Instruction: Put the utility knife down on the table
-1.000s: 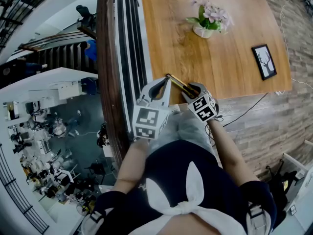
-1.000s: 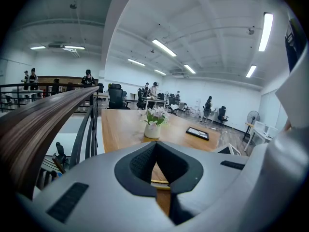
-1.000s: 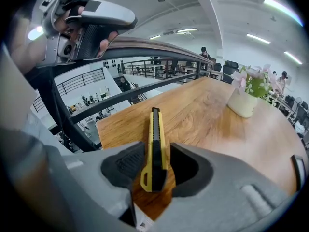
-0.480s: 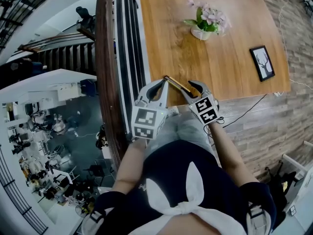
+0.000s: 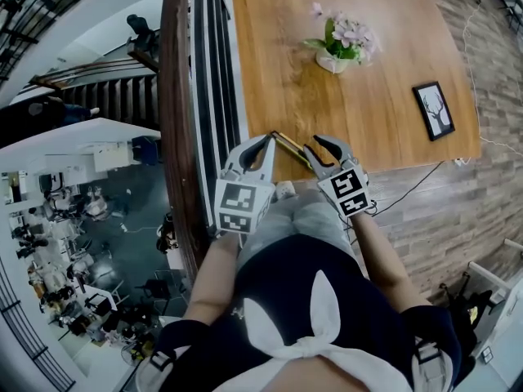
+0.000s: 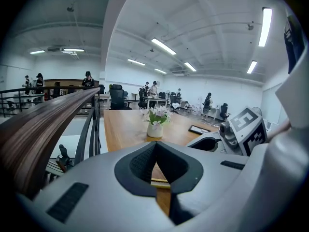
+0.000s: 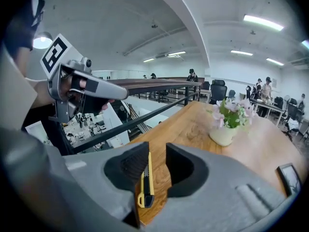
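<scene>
The yellow and black utility knife (image 5: 288, 144) lies flat on the wooden table (image 5: 359, 88), close to its near edge. In the right gripper view the knife (image 7: 146, 185) shows on the wood below the gap between the jaws. My right gripper (image 5: 313, 144) hangs a little above and behind it; its jaws are closing with nothing between them, and the pads (image 7: 133, 166) do not touch the knife. My left gripper (image 5: 263, 141) stays beside it at the table's edge, its pads (image 6: 140, 161) meeting at the tips, empty.
A white pot of pink flowers (image 5: 337, 43) stands mid-table, and a black picture frame (image 5: 433, 111) lies at the right. A wooden handrail with metal bars (image 5: 176, 96) runs along the table's left side over an open drop. A cable (image 5: 409, 190) trails on the floor.
My right gripper has lifted up and back from the knife, which stays lying on the table. Its jaws stand narrower than before. The left gripper has kept still.
</scene>
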A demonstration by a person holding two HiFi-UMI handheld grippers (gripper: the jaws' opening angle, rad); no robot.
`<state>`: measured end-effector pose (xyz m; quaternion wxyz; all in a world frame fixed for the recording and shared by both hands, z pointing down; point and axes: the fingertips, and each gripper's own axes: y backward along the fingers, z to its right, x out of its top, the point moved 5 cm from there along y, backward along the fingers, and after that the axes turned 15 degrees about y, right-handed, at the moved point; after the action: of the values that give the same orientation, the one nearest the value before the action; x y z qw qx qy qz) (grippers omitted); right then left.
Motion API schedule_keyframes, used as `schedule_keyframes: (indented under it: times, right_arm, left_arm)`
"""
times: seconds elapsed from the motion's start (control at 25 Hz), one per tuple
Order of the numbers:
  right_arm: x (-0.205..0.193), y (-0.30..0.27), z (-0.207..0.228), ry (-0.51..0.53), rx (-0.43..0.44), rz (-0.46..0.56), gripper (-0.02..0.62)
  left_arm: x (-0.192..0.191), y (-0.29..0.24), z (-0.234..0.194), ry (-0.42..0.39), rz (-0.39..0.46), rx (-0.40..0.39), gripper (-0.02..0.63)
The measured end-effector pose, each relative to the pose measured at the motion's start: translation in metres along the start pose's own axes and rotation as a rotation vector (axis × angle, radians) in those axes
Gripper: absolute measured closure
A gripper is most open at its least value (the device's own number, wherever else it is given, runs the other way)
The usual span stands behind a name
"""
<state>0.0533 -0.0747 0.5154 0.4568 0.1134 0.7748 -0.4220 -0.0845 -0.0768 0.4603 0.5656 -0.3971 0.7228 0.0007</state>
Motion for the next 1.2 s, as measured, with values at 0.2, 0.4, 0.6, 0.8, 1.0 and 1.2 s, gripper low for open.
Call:
schedule_keyframes:
  times: [0.2,0.4,0.6,0.8,1.0,1.2]
  right_arm:
    - [0.019,0.01,0.01,0.001,-0.033,0.061,0.553]
    - [0.028,0.013,0.008,0.006,-0.039,0.075,0.597]
    - [0.032,0.019,0.005,-0.028,-0.014,0.076,0.598]
    - [0.037,0.025,0.006,-0.05,-0.015,0.094,0.598]
    - [0.038,0.026,0.005,-0.039,-0.014,0.093,0.598]
    - [0.038,0.024,0.002,-0.031,-0.005,0.083,0.598]
  left_arm:
    - [0.001,0.0,0.001,-0.006,0.003,-0.005,0.589]
    - [0.004,0.003,-0.001,-0.008,0.011,0.001,0.589]
    - [0.005,0.005,0.001,-0.01,0.011,0.0,0.589]
    - [0.005,0.005,0.002,-0.011,0.011,-0.003,0.589]
    - [0.004,0.005,-0.002,-0.015,0.036,0.004,0.589]
    - [0.006,0.007,-0.001,-0.015,0.044,0.004,0.589]
